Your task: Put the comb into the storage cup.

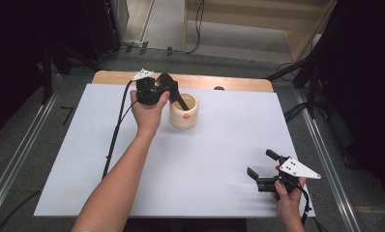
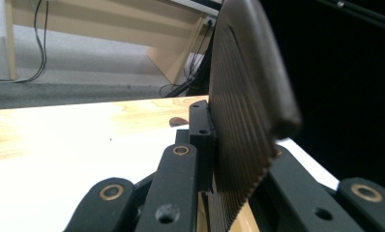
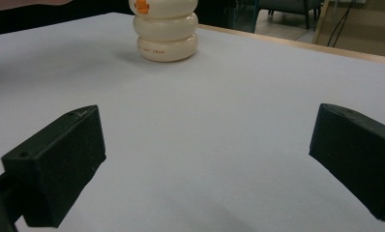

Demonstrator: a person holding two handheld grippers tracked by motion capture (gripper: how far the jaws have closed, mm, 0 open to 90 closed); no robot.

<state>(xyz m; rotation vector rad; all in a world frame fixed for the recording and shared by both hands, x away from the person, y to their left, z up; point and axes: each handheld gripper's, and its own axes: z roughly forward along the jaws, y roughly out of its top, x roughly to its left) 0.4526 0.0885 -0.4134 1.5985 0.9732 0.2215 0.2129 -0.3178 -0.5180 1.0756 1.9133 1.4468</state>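
The cream pot (image 1: 184, 112) sits near the far edge of the white sheet (image 1: 190, 159). The left gripper (image 1: 177, 96) is at its rim with jaws squeezed together, one dipping inside; whether anything's pinched there I can't tell, since the pot wall hides the tips. Its own camera gets mostly a ribbed pad (image 2: 244, 121) up close. The right gripper (image 1: 262, 165) hangs wide open and empty near the front right corner, well away from the pot (image 3: 165, 30), whose top is cropped there.
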